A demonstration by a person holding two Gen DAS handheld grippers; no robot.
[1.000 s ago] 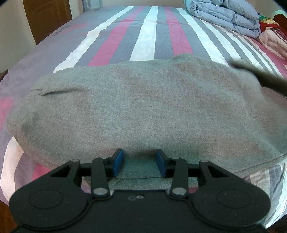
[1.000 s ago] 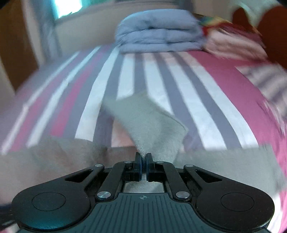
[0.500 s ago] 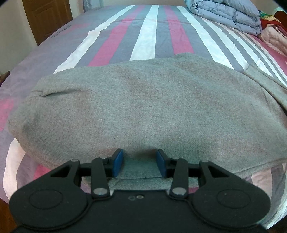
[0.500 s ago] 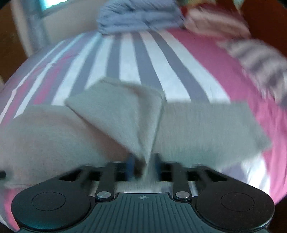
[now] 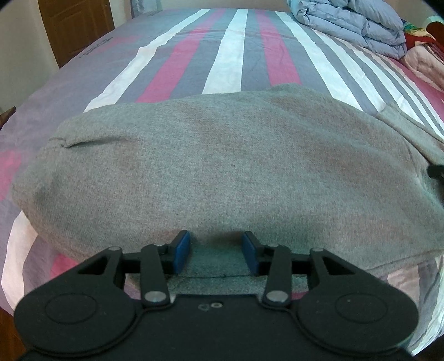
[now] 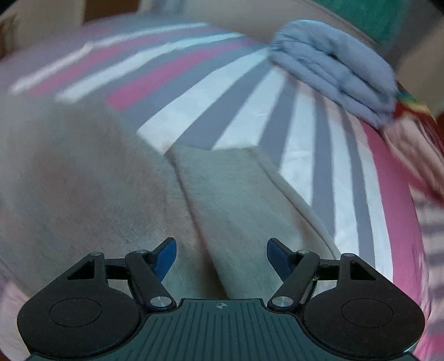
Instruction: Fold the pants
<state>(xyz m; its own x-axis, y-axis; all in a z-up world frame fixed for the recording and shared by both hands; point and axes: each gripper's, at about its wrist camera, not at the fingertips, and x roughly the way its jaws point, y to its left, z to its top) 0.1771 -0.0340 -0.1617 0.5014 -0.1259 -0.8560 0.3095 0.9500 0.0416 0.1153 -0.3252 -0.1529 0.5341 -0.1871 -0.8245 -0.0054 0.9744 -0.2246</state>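
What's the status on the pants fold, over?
Left hand-held gripper partly open over the pants edge. Right hand-held gripper opening, folded flap between jaws, unpressed. Comforter far off, nothing blocking.

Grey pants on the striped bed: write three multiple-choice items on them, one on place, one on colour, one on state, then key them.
1. Where does the folded blue duvet lie?
A. on the pants
B. at the bed's far end, apart from the pants
C. on the floor

2. What colour are the gripper pads?
A. blue
B. red
C. white

3. How is the right gripper?
A. clamped on a pant leg
B. jaws apart, opening, over the pants
C. holding the duvet

Key: B, bare striped bedsheet separates them; A, blue shows on both grippers; B, neither pad presses the cloth between them.
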